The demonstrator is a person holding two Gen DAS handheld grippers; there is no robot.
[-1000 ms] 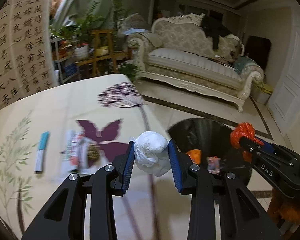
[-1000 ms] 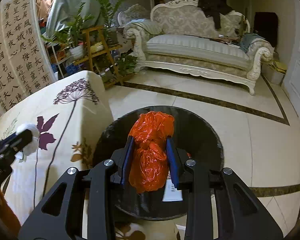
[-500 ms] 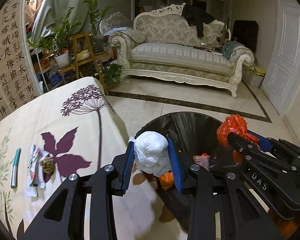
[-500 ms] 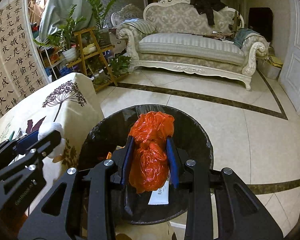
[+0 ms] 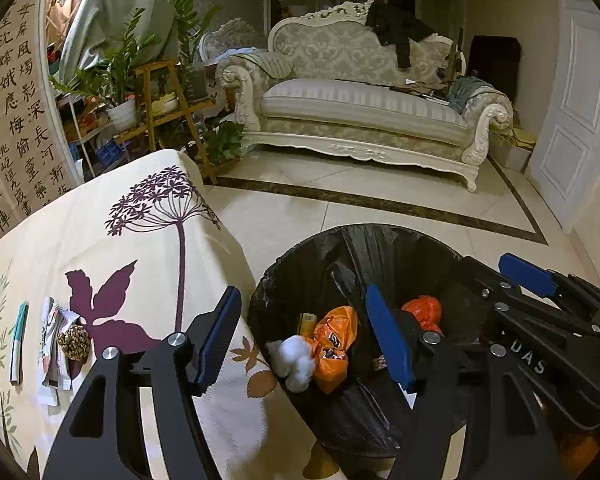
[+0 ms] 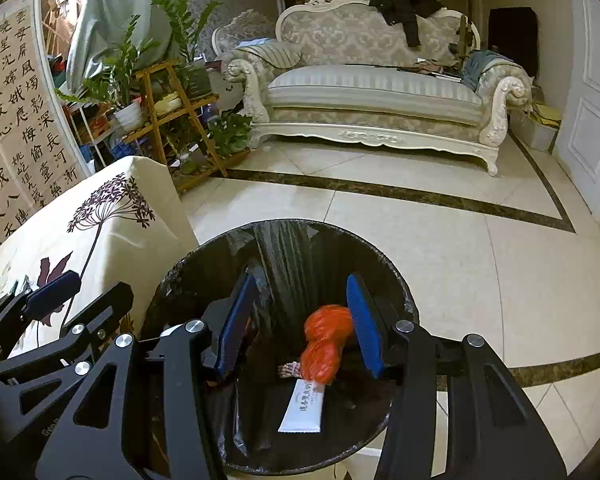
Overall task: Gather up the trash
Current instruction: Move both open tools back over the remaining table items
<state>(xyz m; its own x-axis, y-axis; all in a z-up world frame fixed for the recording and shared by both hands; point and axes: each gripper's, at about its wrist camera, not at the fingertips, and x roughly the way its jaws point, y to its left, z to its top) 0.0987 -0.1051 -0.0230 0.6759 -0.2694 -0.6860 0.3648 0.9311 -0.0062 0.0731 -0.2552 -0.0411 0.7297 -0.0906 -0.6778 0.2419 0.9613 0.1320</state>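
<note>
Trash is partly collected, judging by how things lie: the black-lined bin point(image 5: 380, 248) beside the counter point(image 5: 100, 248) already holds a white paper wad point(image 5: 296, 358), an orange snack bag point(image 5: 334, 340), a red-orange plastic bag point(image 6: 326, 344) and a flat white packet point(image 6: 304, 406) — all low inside the liner, the wad against the wall nearest the counter. Both tools hang over the bin's mouth with fingers spread apart and nothing between them: the left tool point(image 5: 308, 340) above the side nearest the counter, the right tool point(image 6: 300, 320) above the middle. Left to do, as far as can be seen — on the counter, well away from the bin, lie a crumpled wrapper point(image 5: 52, 344) with a brown knotted lump point(image 5: 74, 342) on it and a teal marker point(image 5: 19, 342) just beyond, which may not be trash.
</note>
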